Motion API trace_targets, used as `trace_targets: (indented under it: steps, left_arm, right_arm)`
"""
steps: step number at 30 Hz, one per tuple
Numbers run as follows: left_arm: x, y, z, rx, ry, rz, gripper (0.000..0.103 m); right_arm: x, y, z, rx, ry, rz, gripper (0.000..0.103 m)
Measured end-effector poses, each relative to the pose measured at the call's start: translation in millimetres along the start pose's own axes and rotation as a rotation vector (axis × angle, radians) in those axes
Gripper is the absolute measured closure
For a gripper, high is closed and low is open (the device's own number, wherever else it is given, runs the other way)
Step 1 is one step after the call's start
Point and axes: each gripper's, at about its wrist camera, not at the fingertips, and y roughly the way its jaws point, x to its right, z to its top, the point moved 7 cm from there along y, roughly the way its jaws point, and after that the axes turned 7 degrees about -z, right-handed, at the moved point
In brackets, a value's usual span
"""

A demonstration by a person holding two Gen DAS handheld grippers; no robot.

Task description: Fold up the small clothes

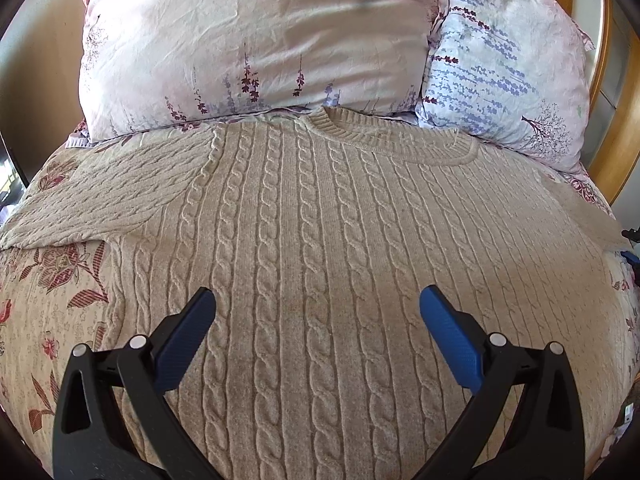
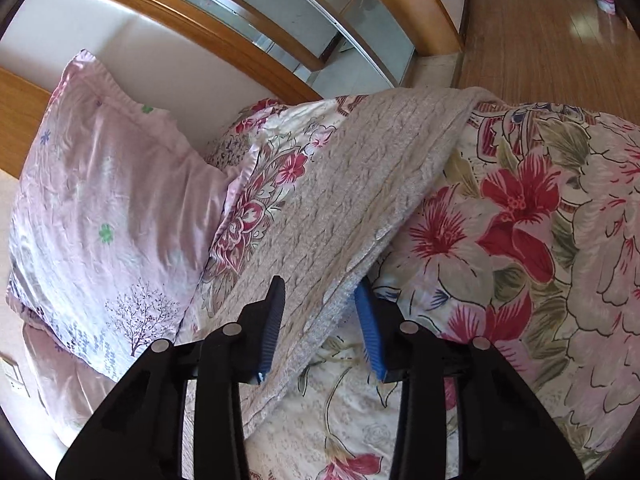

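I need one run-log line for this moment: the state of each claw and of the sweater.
left claw: open above sweater | right claw: around sleeve, grip unclear | sweater: flat on bed, unfolded

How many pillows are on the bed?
2. A pink pillow lies behind the sweater's collar, and a bluish flowered pillow sits beside it on the right. More could be hidden outside the view.

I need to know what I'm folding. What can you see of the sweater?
The sweater is beige cable knit with a ribbed round collar, lying flat, front up, on the flowered bedspread, collar against the pillows. One sleeve runs between the right gripper's pads.
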Motion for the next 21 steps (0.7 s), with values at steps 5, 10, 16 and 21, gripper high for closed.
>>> trace_targets:
  steps: [5,10,16,21]
  left_arm:
    - [-4,7,-2,-0.029,-0.019,-0.018,0.002]
    - [-7,13,-6,-0.06,-0.038,-0.019,0.002]
    - [-6,16,-8,-0.081,-0.018,0.008,0.002]
    - [-6,17,-8,-0.089,-0.012,0.019,0.002]
  right_arm:
    - [0,4,2,0.028,-0.041,-0.008,0.092]
    - [-31,-18,1,0.107,-0.16,0.05,0.093]
    - [-111,-51,-39,0.103,-0.356,0.257,0.093]
    - [-172,-49,-132,-0.059,-0.566,0.404,0.093]
